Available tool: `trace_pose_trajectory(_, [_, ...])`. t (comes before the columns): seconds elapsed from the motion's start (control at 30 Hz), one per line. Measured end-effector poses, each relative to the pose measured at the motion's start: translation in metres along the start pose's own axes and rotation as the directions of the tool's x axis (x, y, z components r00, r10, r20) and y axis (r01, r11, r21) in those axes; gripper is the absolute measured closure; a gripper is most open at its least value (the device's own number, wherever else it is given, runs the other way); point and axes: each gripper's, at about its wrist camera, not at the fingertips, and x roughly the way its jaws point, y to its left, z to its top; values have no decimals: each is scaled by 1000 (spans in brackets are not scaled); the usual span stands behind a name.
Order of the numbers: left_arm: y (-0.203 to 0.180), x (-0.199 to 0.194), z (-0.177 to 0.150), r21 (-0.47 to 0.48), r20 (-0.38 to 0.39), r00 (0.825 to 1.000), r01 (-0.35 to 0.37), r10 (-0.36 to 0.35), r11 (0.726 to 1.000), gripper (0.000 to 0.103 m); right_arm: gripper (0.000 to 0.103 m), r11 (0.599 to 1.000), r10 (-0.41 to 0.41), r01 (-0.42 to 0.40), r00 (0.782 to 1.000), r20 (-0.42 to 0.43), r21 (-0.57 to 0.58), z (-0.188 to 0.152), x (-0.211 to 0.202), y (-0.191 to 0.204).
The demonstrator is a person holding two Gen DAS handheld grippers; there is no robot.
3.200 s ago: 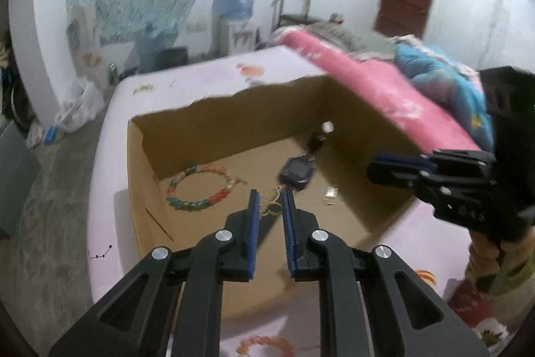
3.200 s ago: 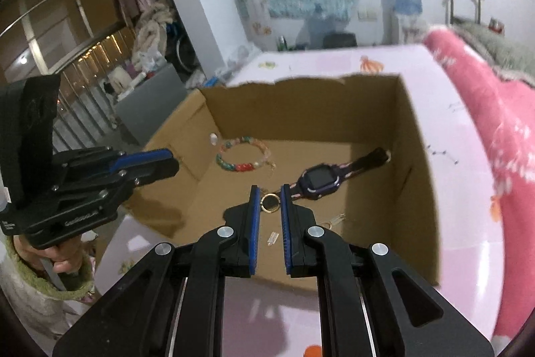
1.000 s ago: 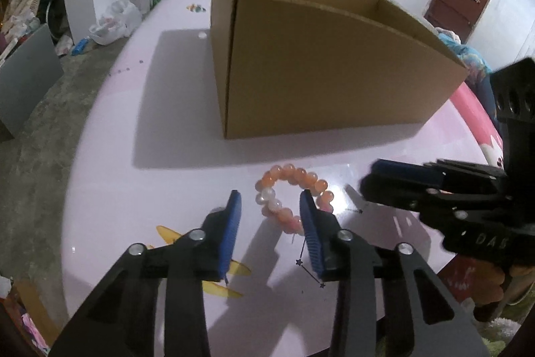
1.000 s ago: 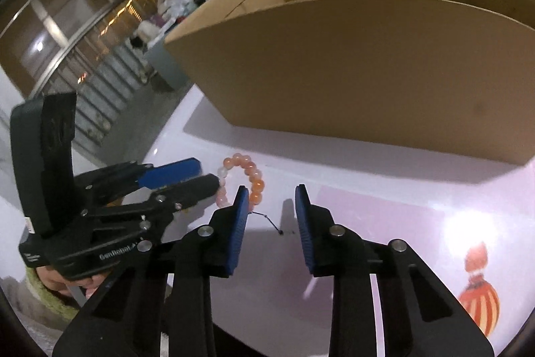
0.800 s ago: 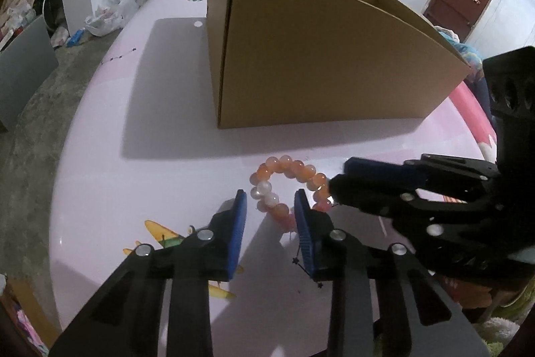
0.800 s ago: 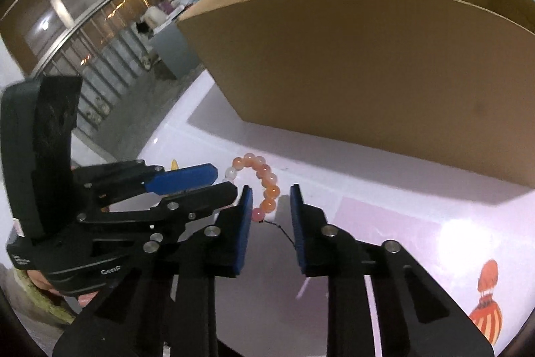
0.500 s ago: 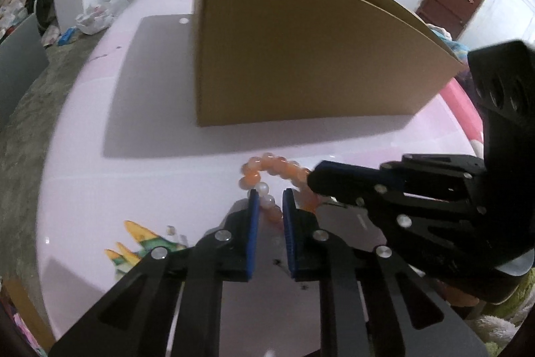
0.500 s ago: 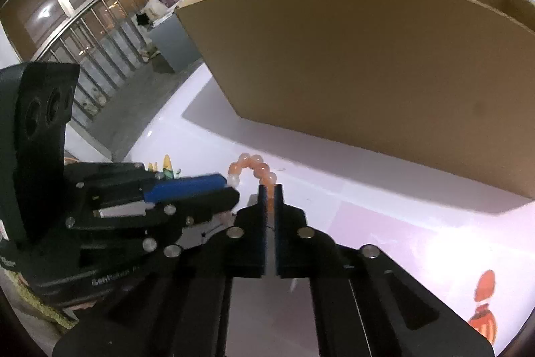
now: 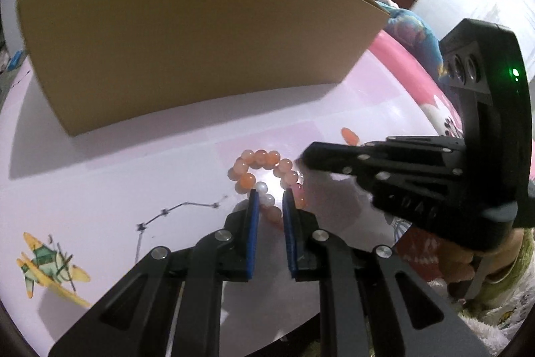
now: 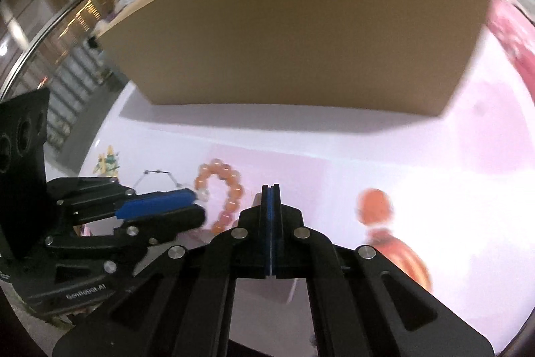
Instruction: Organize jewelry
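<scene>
An orange and white bead bracelet (image 9: pixel 264 171) lies on the pink table in front of a cardboard box (image 9: pixel 187 32). My left gripper (image 9: pixel 270 201) is shut on the near side of the bracelet, white beads between its blue pads. My right gripper (image 10: pixel 271 189) is fully shut with nothing visible between its pads; it sits just right of the bracelet (image 10: pixel 227 189). In the left wrist view the right gripper's tip (image 9: pixel 311 159) is next to the bracelet's right side. In the right wrist view the left gripper (image 10: pixel 187 203) holds the bracelet's left side.
The box's near wall (image 10: pixel 301 32) stands tall just behind the bracelet. The tablecloth (image 9: pixel 100 189) has printed pictures: a plane (image 9: pixel 50 270) and an orange figure (image 10: pixel 378 206). A pink blanket (image 9: pixel 401 56) lies to the right. The table's front edge is close below the grippers.
Both grippers came down from over the box to the bracelet on the table. The left gripper closed on the bracelet's beads. The right gripper shut fully and moved to the bracelet's right.
</scene>
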Motion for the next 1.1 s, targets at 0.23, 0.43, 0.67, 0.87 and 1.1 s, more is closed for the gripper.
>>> trace_pose_trajectory(0.23, [4, -4, 4, -18, 6, 999, -38, 38, 999, 83, 81, 997, 38, -41, 998, 57, 66, 0, -15, -16])
trace_pose_trajectory(0.43, [13, -3, 6, -38, -12, 999, -46, 45, 998, 78, 80, 996, 87, -87, 995, 51, -13, 5, -5, 7])
trace_pose_trajectory(0.67, [12, -2, 8, -30, -8, 999, -49, 48, 998, 78, 82, 994, 90, -88, 995, 36, -68, 4, 11, 17])
trace_pose_trajectory(0.87, [6, 0, 9, 2, -19, 997, -78, 78, 997, 78, 93, 992, 16, -13, 1000, 22, -127, 1, 5, 17])
trace_pose_trajectory(1.1, [-3, 5, 12, 69, -23, 992, -122, 123, 990, 78, 93, 990, -12, 15, 1000, 23, -142, 1, 7, 19])
